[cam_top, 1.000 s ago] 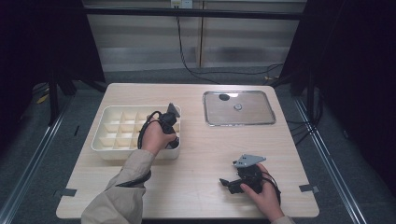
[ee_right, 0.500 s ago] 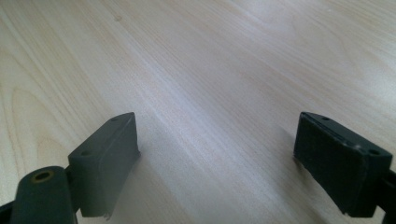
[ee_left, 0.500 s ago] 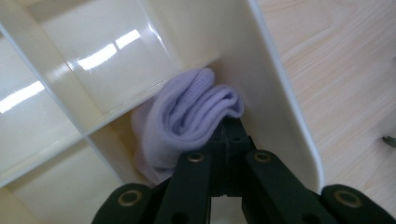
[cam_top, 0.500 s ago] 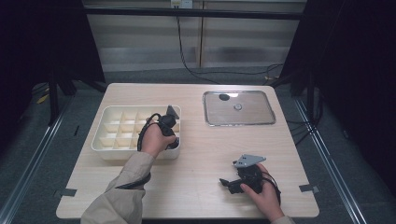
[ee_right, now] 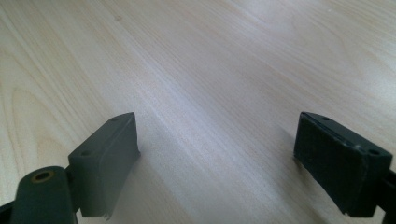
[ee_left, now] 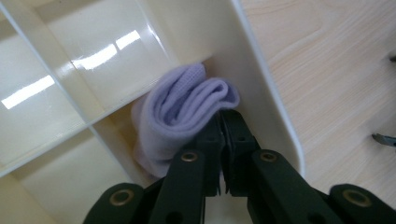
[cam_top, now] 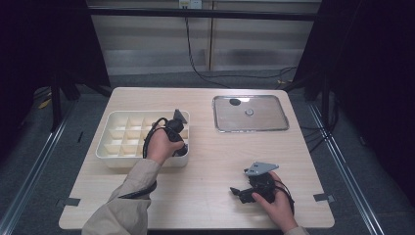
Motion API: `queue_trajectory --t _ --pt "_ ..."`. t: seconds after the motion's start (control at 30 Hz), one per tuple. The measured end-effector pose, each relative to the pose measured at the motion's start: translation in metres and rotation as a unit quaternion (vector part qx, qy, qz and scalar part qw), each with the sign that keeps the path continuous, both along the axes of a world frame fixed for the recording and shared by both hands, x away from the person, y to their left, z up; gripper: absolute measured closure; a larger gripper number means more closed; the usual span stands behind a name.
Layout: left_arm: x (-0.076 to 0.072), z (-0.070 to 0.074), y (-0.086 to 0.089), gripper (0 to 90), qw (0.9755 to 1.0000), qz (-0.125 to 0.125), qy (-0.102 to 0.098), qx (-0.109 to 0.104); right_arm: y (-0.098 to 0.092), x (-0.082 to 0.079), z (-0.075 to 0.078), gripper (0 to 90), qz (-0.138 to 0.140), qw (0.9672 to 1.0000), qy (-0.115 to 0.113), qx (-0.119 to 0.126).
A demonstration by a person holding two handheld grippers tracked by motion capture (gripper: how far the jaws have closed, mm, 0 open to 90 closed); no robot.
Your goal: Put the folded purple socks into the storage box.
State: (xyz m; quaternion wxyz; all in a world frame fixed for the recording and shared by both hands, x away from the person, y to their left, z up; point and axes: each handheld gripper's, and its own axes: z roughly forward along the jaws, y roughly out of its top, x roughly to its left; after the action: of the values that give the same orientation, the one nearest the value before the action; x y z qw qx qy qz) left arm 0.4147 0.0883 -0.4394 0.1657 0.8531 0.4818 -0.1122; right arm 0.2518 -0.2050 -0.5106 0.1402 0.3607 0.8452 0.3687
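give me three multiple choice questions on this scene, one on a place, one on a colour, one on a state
1. Where is the folded sock?
A. on the metal tray
B. in a corner compartment of the divided box
C. on the bare table

2. What colour is the sock?
A. pale purple
B. red
C. black

3. How do the right gripper's jaws stand?
A. shut on the sock
B. shut on nothing
C. wide open over bare wood

Answers: 1 B, it sits against the divided box's outer wall; 2 A, lilac knit; 3 C, bare table shows between them.
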Motion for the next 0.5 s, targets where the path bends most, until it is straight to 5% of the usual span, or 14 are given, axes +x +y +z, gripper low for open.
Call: queue_trajectory --t 0.5 --pt "-0.002 0.022 0.010 71.7 0.9998 0.008 -0.012 -0.012 0.000 0.000 0.000 13.1 0.000 1.0000 0.000 0.001"
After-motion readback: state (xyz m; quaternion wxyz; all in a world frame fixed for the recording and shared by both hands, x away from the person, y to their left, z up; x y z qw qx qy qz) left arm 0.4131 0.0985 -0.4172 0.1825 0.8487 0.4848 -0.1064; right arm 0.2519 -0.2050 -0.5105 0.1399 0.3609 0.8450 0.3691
